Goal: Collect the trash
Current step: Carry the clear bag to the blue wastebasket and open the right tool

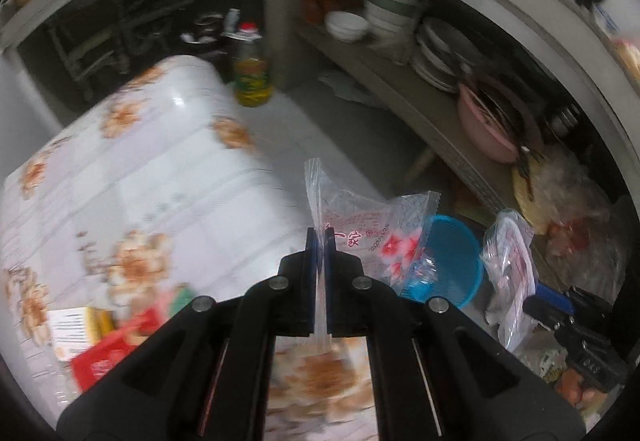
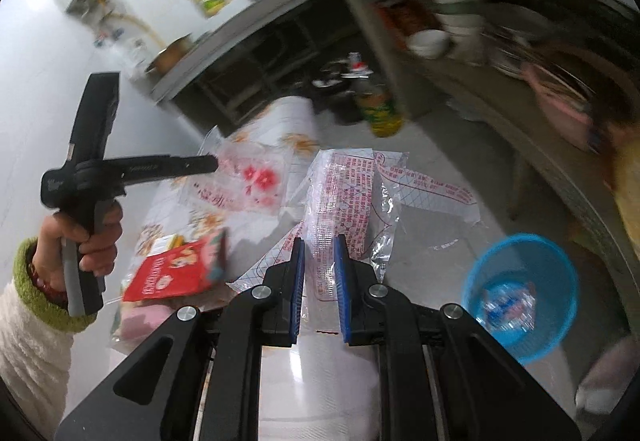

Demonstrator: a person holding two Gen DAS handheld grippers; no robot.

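Left wrist view shows the left tongs (image 1: 320, 237) pinching a flowered wrapper (image 1: 360, 229) above the desk (image 1: 160, 161), the right tongs (image 2: 319, 245) nipping a crinkled clear bag (image 2: 352, 177); either slippery film, probably loosely held, could slide out short of the blue basket (image 2: 560, 261).

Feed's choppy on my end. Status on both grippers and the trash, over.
Left gripper shut on flower-print wrapper. Right gripper shut on red-lettered clear bag. Blue basket on floor, path looks clear.
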